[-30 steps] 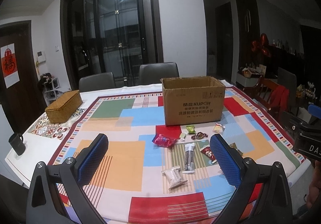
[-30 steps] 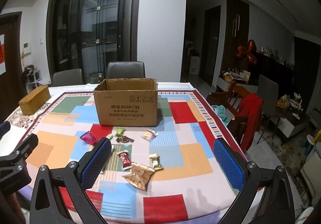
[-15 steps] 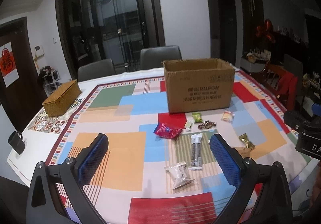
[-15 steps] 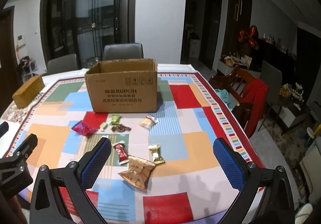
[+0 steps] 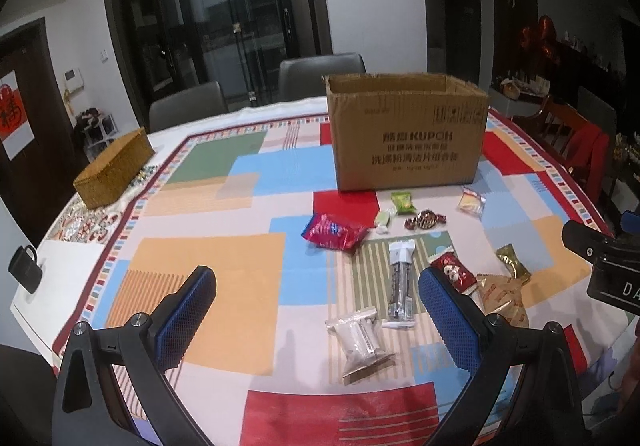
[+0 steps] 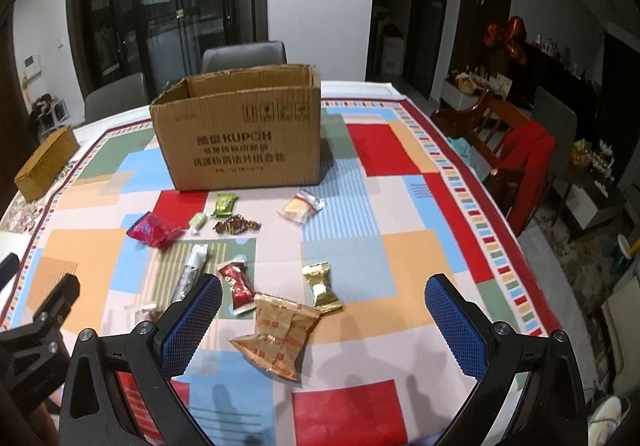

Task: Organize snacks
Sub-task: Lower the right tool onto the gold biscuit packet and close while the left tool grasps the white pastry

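An open cardboard box [image 5: 406, 134] [image 6: 240, 138] stands on the patchwork tablecloth. In front of it lie several wrapped snacks: a pink-red packet [image 5: 334, 232] [image 6: 154, 230], a green candy [image 5: 403, 202] [image 6: 223, 204], a brown twist candy [image 5: 425, 220], a long dark stick pack [image 5: 401, 278], a clear packet [image 5: 360, 342], a red packet [image 6: 237, 284], a gold candy [image 6: 320, 282] and a tan bag [image 6: 278, 334]. My left gripper [image 5: 316, 322] hovers open above the table, left of the clear packet. My right gripper [image 6: 326, 326] hangs open over the tan bag. Neither holds anything.
A wicker box [image 5: 114, 174] sits at the table's far left, a black mug [image 5: 25, 268] near the left edge. Grey chairs [image 5: 322, 76] stand behind the table. A wooden chair with a red garment [image 6: 520, 162] is at the right.
Both grippers have moved forward and lower toward the table, so the box and snacks appear larger and nearer. Their jaws stay wide apart.
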### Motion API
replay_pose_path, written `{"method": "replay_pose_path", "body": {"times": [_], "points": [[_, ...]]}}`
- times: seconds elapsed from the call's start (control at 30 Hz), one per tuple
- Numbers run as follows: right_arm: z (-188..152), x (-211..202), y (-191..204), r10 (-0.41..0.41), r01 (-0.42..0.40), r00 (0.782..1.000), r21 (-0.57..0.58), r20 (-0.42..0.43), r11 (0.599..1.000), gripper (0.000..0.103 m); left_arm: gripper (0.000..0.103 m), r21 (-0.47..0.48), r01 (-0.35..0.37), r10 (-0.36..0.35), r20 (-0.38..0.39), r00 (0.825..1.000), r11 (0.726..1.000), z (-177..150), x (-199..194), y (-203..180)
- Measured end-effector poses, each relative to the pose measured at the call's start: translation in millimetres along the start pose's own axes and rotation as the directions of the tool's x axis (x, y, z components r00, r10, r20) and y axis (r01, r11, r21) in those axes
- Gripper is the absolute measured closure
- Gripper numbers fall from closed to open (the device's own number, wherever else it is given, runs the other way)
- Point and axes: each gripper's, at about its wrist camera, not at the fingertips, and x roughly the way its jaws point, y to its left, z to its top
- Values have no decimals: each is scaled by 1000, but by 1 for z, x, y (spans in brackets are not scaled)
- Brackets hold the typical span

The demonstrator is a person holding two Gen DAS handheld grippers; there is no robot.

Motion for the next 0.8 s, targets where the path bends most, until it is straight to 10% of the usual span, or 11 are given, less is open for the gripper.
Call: {"method": "replay_pose_path", "body": {"times": [0.8], "points": [[-9, 84, 18, 51, -48, 942, 18, -333, 999, 0, 0, -61, 31, -50, -335, 941, 998, -16, 83, -5]]}}
